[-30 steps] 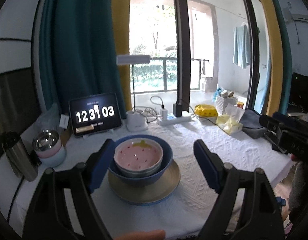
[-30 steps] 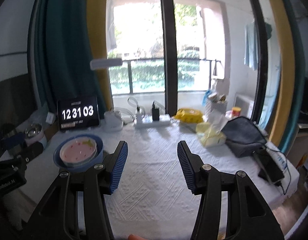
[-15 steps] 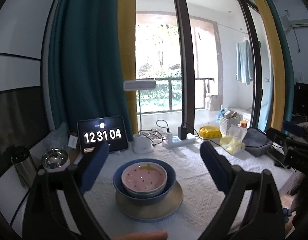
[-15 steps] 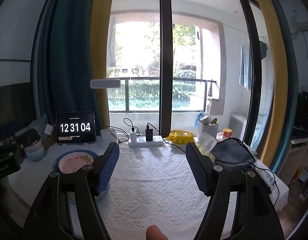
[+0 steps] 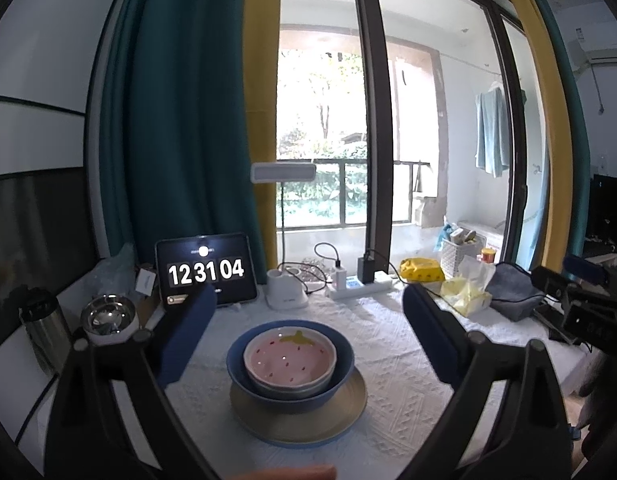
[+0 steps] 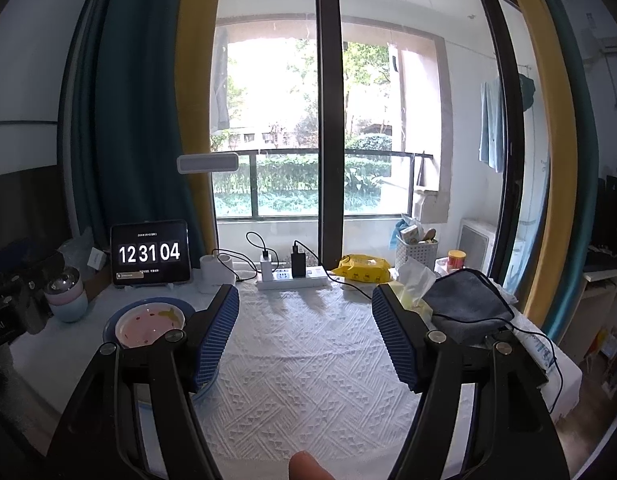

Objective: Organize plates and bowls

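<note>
1. The pink bowl (image 5: 289,360) is sitting inside the blue bowl (image 5: 340,364), and the blue bowl is resting on the tan plate (image 5: 308,420); this stack is standing on the white tablecloth (image 5: 396,392), toward its near left part.
2. The left gripper (image 5: 304,332) is hanging with its jaws wide apart and is holding nothing; the stack is lying straight ahead of it, centred between the two fingers.
3. The right gripper (image 6: 304,336) is also spread wide and is carrying nothing; from it the stack is lying off to the left, partly hidden behind its left finger.
4. So the left gripper is nearer and better lined up.
5. The bowls are round, so no long axis is mattering; I judge that any coming grasp would be taking a rim from above.
</note>
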